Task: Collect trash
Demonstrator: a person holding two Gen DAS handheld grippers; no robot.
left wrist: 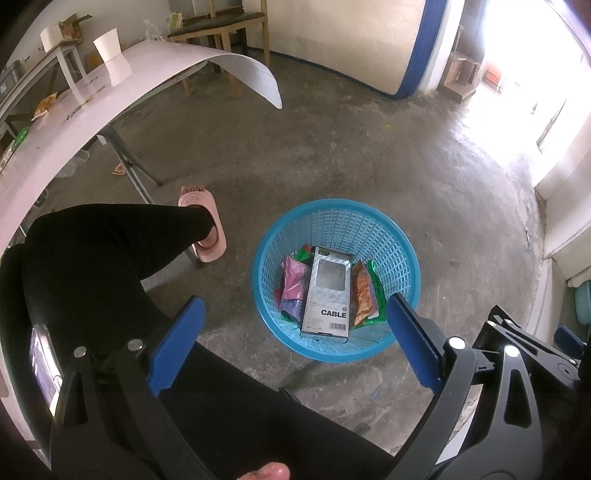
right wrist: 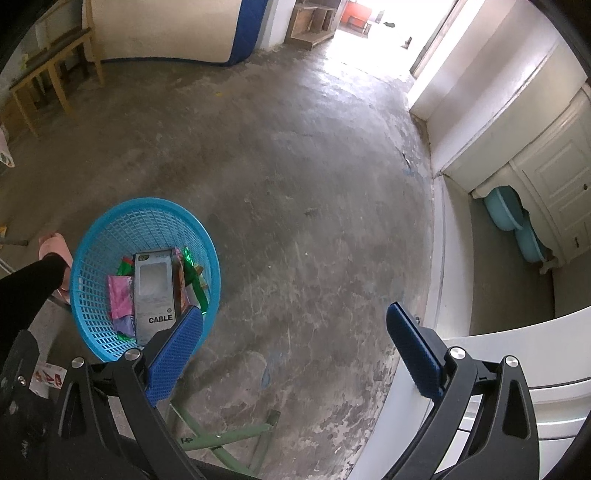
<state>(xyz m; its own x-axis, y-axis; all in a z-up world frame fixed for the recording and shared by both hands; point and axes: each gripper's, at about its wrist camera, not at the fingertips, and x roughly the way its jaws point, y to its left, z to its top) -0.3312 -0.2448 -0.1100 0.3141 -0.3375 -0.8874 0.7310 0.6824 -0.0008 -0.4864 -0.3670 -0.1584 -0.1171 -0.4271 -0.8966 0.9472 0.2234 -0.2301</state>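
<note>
A blue plastic basket (left wrist: 334,218) stands on the concrete floor and holds a silver box marked CABLE (left wrist: 328,291) among colourful snack wrappers (left wrist: 293,282). My left gripper (left wrist: 295,306) hovers above the basket, open, nothing between its blue pads. In the right wrist view the same basket (right wrist: 110,229) lies at lower left with the CABLE box (right wrist: 153,291) in it. My right gripper (right wrist: 293,314) is open and empty, over bare floor to the right of the basket. On the pink table (left wrist: 155,74) remain a white paper cup (left wrist: 107,46) and an orange wrapper (left wrist: 44,107).
A person's black-clad leg (left wrist: 110,251) and pink slipper (left wrist: 207,218) are left of the basket, beside the table's metal legs. A wooden bench (left wrist: 221,26) and a mattress (left wrist: 354,40) stand at the back. White cabinets (right wrist: 546,173) and a white ledge (right wrist: 517,350) lie to the right.
</note>
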